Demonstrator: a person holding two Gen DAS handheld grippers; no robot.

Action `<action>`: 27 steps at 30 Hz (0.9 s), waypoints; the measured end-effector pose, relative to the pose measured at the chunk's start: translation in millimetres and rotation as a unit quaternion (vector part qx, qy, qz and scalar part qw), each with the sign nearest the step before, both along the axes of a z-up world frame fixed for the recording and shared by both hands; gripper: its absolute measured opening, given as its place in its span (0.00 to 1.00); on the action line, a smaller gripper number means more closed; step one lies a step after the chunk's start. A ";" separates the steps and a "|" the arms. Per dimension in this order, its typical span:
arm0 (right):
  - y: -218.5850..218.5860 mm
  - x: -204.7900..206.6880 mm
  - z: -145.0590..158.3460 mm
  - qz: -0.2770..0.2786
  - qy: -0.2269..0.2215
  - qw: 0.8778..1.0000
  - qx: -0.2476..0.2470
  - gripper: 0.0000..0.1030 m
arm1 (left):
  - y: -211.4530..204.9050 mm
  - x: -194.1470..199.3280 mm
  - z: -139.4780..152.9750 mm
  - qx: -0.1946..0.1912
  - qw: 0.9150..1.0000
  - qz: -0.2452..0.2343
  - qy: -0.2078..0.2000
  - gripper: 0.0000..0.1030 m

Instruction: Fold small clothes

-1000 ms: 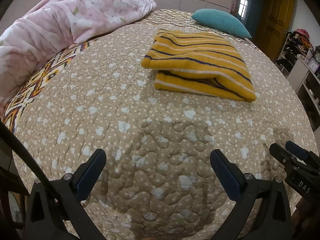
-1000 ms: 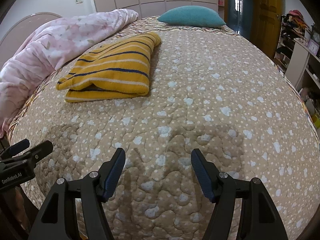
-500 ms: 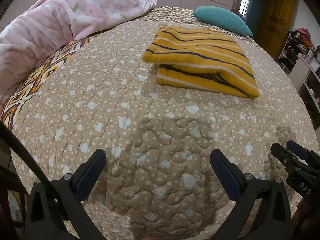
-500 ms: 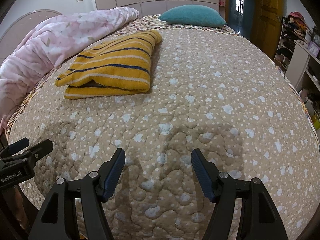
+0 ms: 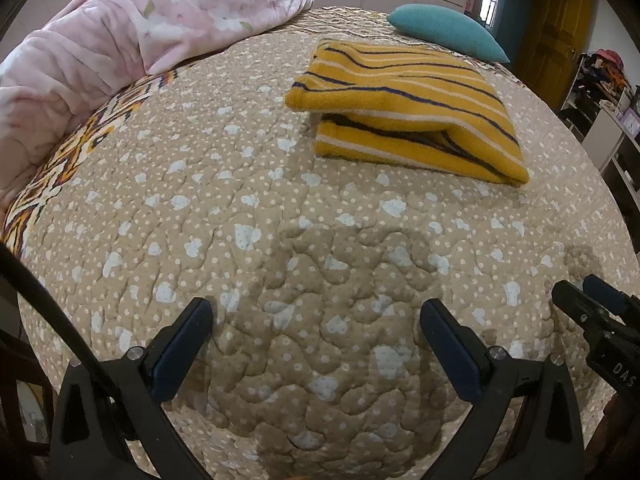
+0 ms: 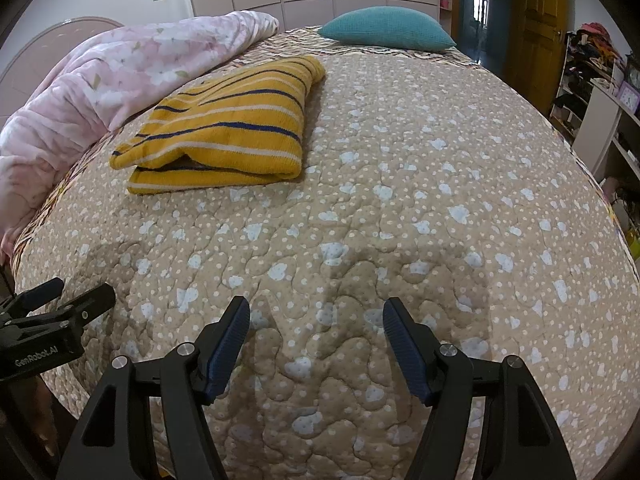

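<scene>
Looks basically done to me — the yellow striped top (image 5: 404, 116) sits folded on the quilt (image 5: 320, 280) up at 1 o'clock of my left gripper (image 5: 316, 332), and both it and the right gripper (image 6: 316, 340) hang wide apart, holding nothing.

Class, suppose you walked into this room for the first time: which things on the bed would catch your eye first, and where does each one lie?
The folded yellow striped garment stands out first, lying on the beige quilt toward its far left side. Beside it, a rumpled pink floral blanket is heaped along the left edge, and a teal pillow sits at the far end. Nearest the cameras, the left gripper and right gripper hang open over bare quilt, holding nothing.
</scene>
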State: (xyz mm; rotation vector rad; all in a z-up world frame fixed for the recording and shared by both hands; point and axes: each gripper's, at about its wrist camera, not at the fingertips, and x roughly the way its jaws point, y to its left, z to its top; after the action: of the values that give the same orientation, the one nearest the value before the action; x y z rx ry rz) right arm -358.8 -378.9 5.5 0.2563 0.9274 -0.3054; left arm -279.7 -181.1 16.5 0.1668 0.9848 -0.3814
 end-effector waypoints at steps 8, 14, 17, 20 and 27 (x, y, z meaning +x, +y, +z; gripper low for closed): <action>1.1 0.1 -0.9 0.000 0.002 1.000 0.001 0.73 | -4.4 -1.4 -3.8 0.017 1.000 -0.002 -0.008 1.00; 1.3 1.7 -2.2 0.002 0.002 1.000 0.001 0.74 | -8.2 -3.4 -6.2 0.029 1.000 -0.005 -0.011 1.00; 1.7 1.7 -2.3 0.002 0.003 1.000 0.000 0.74 | -9.2 -2.5 -8.0 0.034 0.999 -0.004 -0.010 1.00; 1.6 1.8 -2.3 0.001 0.003 1.000 0.000 0.74 | -10.5 -3.5 -9.4 0.040 0.999 -0.006 -0.017 1.00; 1.4 1.9 -2.2 0.002 0.002 1.000 0.000 0.74 | -8.8 -5.7 -10.4 0.033 0.999 -0.001 -0.030 1.00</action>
State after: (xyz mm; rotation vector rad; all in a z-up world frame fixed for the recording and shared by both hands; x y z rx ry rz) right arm -356.9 -377.5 3.3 0.2546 0.9324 -0.3026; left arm -285.4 -190.0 6.2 0.2381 0.9382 -0.3438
